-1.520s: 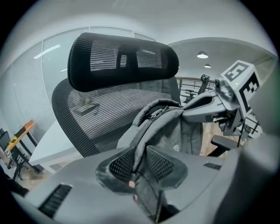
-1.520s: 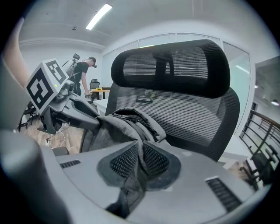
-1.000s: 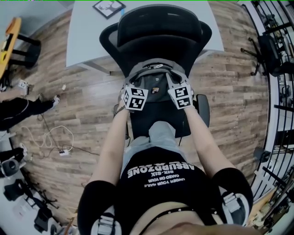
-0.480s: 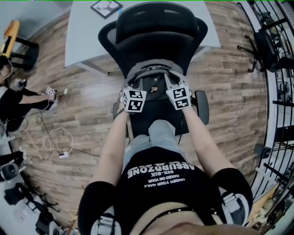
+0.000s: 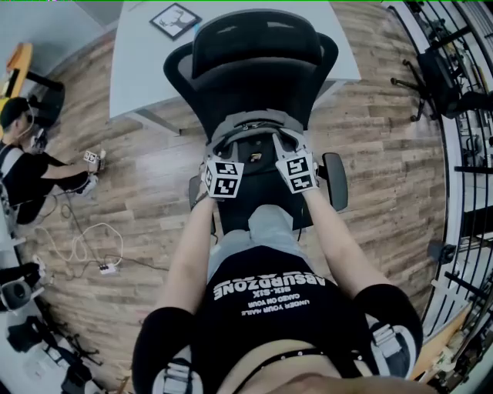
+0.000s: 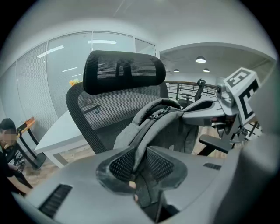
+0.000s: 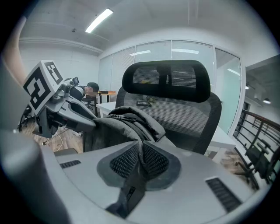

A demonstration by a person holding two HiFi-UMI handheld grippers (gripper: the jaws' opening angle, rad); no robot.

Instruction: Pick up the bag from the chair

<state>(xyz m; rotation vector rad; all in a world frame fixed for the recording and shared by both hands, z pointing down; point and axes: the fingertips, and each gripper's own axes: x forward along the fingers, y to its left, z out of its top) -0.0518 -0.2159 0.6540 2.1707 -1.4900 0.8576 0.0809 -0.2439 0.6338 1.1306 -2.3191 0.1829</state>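
Grey bag (image 5: 255, 148): soft fabric, zip along the top, slumped upright on the seat of the black mesh chair (image 5: 258, 46), against its backrest. Left gripper (image 6: 135, 162) is clamped on one shoulder strap (image 6: 144, 127), right gripper (image 7: 139, 159) on the other strap (image 7: 141, 131) — a two-sided hold, probably so the lift stays level.

1. A black mesh office chair (image 5: 258, 54) is stood on a wood-plank floor (image 5: 146, 185).
2. A grey bag (image 5: 254, 142) is seen over the chair's seat, against its backrest; contact with the seat cannot be told.
3. Behind the chair a white table (image 5: 146, 73) is stood, with a dark-framed square (image 5: 176, 20) laid on it.
4. Left of the chair in the head view, a looped white cable (image 5: 81, 242) and a power strip (image 5: 108, 268) are laid on the floor.
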